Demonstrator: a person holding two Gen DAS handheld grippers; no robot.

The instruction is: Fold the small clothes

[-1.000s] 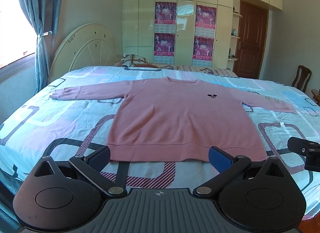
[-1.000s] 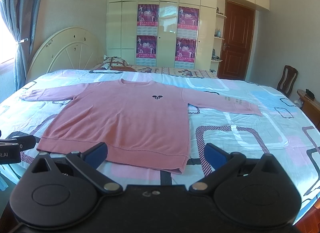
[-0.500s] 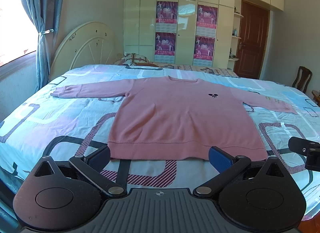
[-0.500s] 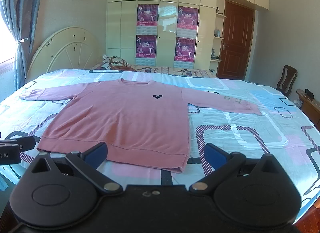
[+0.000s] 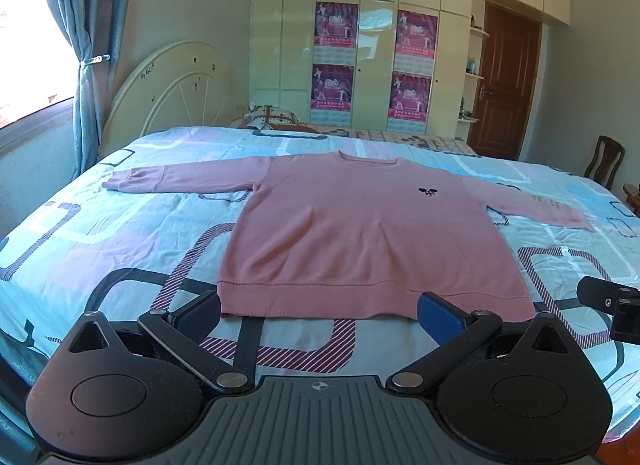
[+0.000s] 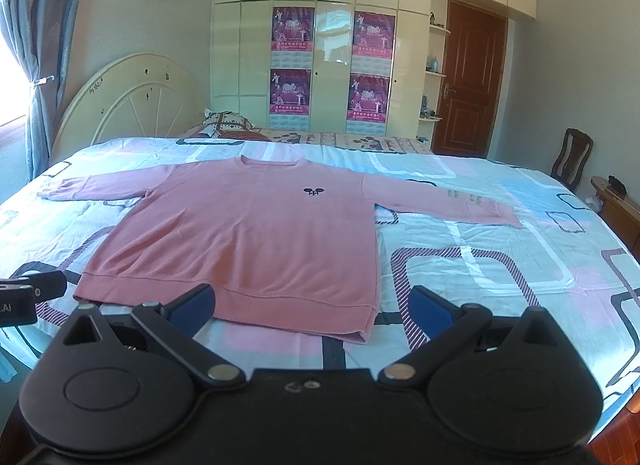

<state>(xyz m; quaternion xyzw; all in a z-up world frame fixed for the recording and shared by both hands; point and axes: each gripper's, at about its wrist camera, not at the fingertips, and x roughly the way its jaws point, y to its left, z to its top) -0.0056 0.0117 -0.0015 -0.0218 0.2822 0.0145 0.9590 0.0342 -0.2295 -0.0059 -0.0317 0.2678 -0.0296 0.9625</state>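
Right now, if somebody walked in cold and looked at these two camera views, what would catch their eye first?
A pink sweatshirt lies flat and unfolded across the patterned bedspread, sleeves stretched out to both sides and a small dark emblem on the chest. In the foreground the left gripper and right gripper hang open near the hem, holding nothing. Behind the bed, four magenta posters stand out on the cream wardrobe.

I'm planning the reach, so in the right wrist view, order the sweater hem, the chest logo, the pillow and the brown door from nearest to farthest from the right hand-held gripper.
1. Sweater hem, just ahead of the right hand-held gripper.
2. Chest logo, mid-sweater.
3. Pillow, by the headboard.
4. Brown door, back right.
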